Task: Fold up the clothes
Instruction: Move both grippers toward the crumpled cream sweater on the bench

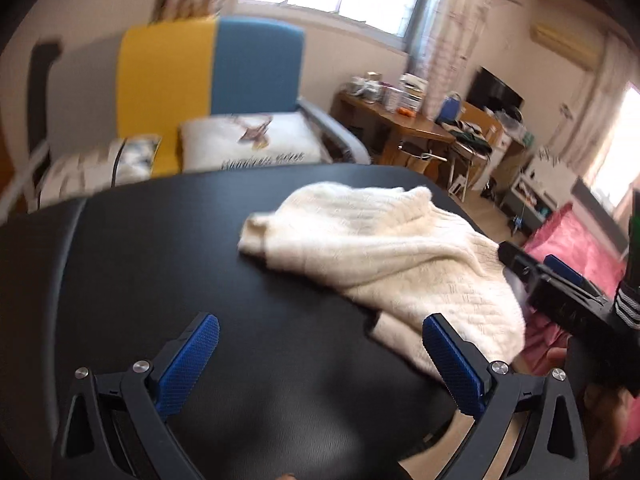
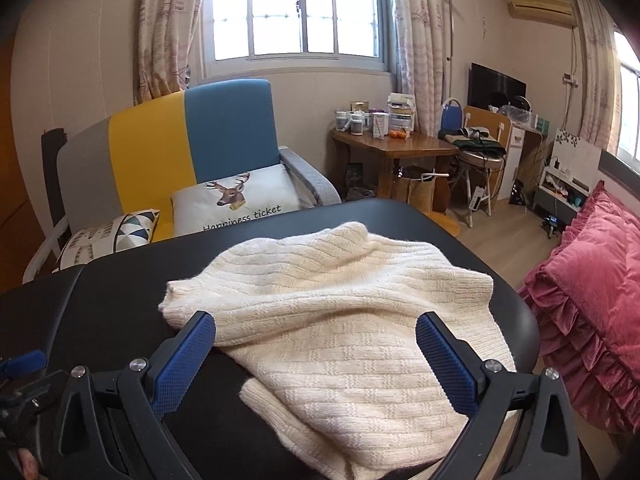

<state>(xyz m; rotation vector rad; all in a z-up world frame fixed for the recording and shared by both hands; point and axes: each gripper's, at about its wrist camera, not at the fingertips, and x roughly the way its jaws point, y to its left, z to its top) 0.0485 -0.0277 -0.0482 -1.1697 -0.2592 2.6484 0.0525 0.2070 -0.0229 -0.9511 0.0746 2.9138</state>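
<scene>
A cream knitted sweater (image 2: pixel 340 320) lies partly folded on a black table (image 2: pixel 112 300), toward its right side. It also shows in the left wrist view (image 1: pixel 384 256). My right gripper (image 2: pixel 316 328) is open and empty, with its blue-padded jaws spread just above the sweater's near half. My left gripper (image 1: pixel 320 332) is open and empty over bare table (image 1: pixel 168 264), left of the sweater; its right finger (image 1: pixel 448 356) overlaps the sweater's near edge. The right gripper's body (image 1: pixel 560 292) shows at the right of the left wrist view.
A yellow, blue and grey armchair (image 2: pixel 192 140) with a deer cushion (image 2: pixel 236 200) stands behind the table. A wooden desk (image 2: pixel 396 152) with bottles and a chair stand at the back right. A pink ruffled bed cover (image 2: pixel 592 312) lies right of the table.
</scene>
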